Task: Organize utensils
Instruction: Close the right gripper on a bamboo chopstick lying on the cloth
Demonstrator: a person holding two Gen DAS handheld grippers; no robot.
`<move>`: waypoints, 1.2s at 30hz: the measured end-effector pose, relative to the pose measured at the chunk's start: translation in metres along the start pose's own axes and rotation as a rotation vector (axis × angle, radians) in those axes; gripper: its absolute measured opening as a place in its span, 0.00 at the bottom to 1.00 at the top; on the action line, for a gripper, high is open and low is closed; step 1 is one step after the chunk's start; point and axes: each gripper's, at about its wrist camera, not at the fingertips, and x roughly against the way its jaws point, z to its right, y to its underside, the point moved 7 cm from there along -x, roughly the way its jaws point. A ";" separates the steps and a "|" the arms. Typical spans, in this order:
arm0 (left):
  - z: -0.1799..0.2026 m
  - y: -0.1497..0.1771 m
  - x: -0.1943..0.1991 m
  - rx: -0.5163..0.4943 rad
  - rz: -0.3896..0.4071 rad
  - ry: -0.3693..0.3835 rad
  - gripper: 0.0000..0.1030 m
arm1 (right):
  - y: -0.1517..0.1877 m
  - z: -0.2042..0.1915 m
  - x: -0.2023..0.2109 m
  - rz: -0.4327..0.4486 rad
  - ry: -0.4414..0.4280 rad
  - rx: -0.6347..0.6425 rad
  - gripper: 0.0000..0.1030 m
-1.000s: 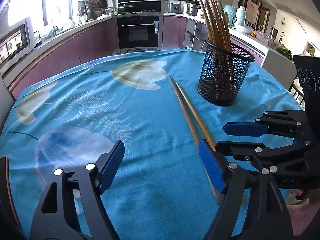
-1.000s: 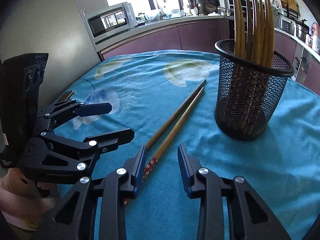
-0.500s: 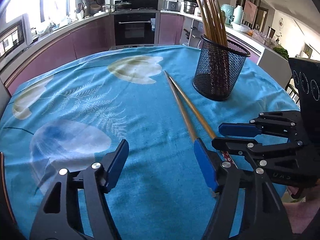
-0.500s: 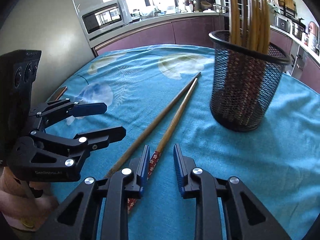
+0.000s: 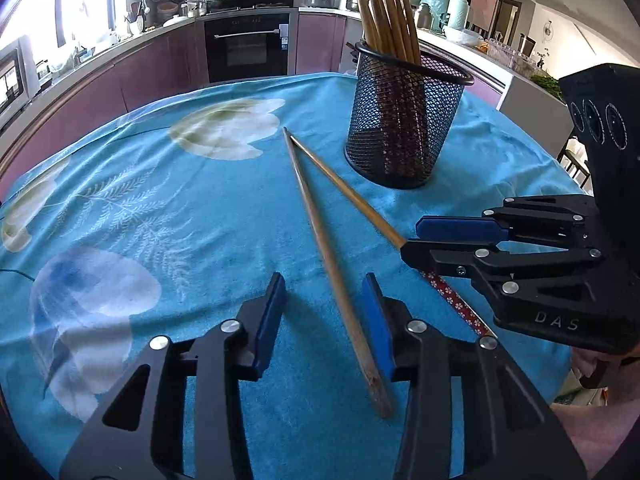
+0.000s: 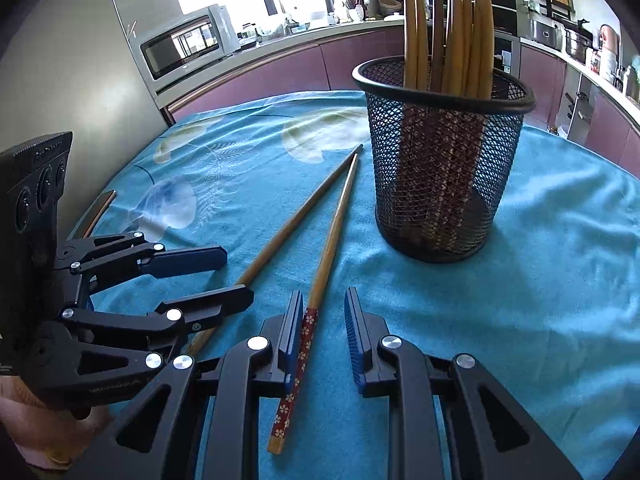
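**Two chopsticks between my jaws, the cup close by**

While both of my grippers sit low over the blue tablecloth [image 5: 200, 216], each one straddles a chopstick that lies flat on it. My left gripper [image 5: 326, 312] has just been closing: its blue pads now stand a modest gap apart, with the plain chopstick [image 5: 320, 232] running between them. The right-hand pad looks to be against the stick near its thick end, the left-hand pad is clear of it, so I have no grip on it. My right gripper [image 6: 323, 328] has narrowed too and is a little open; the chopstick with the red flowered handle [image 6: 308, 332] lies between its pads, against the left pad and apart from the right one, so that one is not clamped either.

The two sticks nearly meet at their thin far tips and spread apart toward me. Just beside those tips, to the right, stands the black mesh cup [image 6: 440, 168], upright, already holding a bundle of chopsticks [image 6: 448, 20] with their points up. Nothing lies between the loose sticks and the cup.

My grippers crowd each other: seen from the left wrist, the right gripper's fingers reach across the patterned stick; seen from the right wrist, the left one covers the plain stick's thick end. Behind the table run purple kitchen cabinets [image 5: 140, 76], a built-in oven [image 5: 246, 46] and a microwave [image 6: 184, 44].
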 end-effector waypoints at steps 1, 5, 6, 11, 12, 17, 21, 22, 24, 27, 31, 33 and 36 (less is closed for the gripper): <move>0.000 0.000 -0.001 0.003 -0.003 -0.003 0.26 | -0.001 0.000 -0.001 0.000 0.000 0.001 0.20; 0.002 0.001 0.001 0.017 -0.007 0.015 0.10 | -0.002 0.001 -0.003 0.002 -0.003 -0.002 0.18; 0.002 0.001 0.001 0.020 -0.006 0.011 0.10 | -0.002 0.001 -0.003 0.002 -0.005 -0.006 0.17; 0.003 0.008 0.005 0.044 -0.009 0.017 0.09 | 0.001 0.005 0.000 -0.006 -0.008 -0.017 0.08; 0.002 0.010 0.006 0.047 -0.009 0.018 0.09 | 0.002 0.006 0.001 -0.007 -0.008 -0.018 0.08; 0.005 0.021 0.014 0.050 -0.023 0.030 0.09 | 0.008 0.008 0.007 -0.019 -0.014 -0.015 0.07; 0.008 0.021 0.019 0.029 -0.019 0.045 0.26 | 0.010 0.007 0.008 -0.032 -0.020 -0.007 0.07; 0.008 0.018 0.019 0.019 -0.012 0.033 0.26 | 0.009 0.007 0.008 -0.031 -0.017 -0.005 0.07; 0.005 0.011 0.016 0.018 -0.005 0.022 0.26 | 0.007 0.007 0.006 -0.025 -0.008 -0.002 0.10; 0.002 -0.001 0.009 0.017 0.000 0.010 0.25 | -0.001 0.006 0.001 -0.015 0.008 0.010 0.10; 0.001 -0.014 -0.002 0.006 -0.002 -0.002 0.24 | -0.012 0.007 -0.010 -0.013 0.028 0.021 0.11; 0.000 -0.019 -0.009 0.009 -0.012 -0.008 0.24 | -0.016 0.007 -0.015 -0.016 0.036 0.028 0.12; -0.002 -0.024 -0.019 0.016 -0.026 -0.012 0.22 | -0.022 0.007 -0.020 -0.013 0.051 0.044 0.12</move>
